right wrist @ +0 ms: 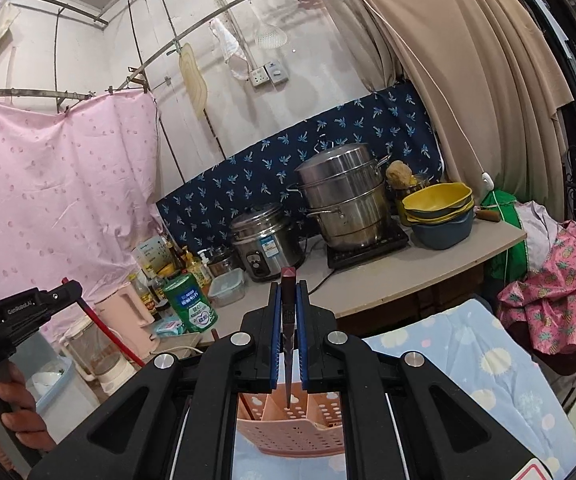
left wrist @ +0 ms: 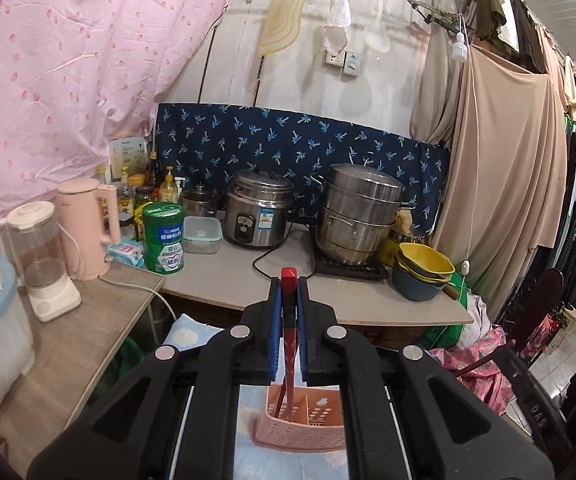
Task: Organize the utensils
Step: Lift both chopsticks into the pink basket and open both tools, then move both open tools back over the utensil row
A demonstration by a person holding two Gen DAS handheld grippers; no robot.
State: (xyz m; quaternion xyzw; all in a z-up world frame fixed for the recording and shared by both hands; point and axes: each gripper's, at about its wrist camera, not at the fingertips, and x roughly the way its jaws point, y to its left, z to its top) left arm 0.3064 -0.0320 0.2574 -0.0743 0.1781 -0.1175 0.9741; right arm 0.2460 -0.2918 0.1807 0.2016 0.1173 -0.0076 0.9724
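Note:
My left gripper is shut on a red chopstick. The chopstick hangs down, and its tip reaches into a pink perforated utensil basket below. My right gripper is shut on a dark maroon chopstick whose tip hangs just over the same pink basket, above its divided compartments. In the right wrist view the left gripper shows from the side at the left edge, gripped by a hand, with the red chopstick slanting down from it.
The basket rests on a light blue cloth with pale dots. Behind it a counter carries a rice cooker, a steel steamer pot, stacked bowls, a green tin, a pink kettle and a blender.

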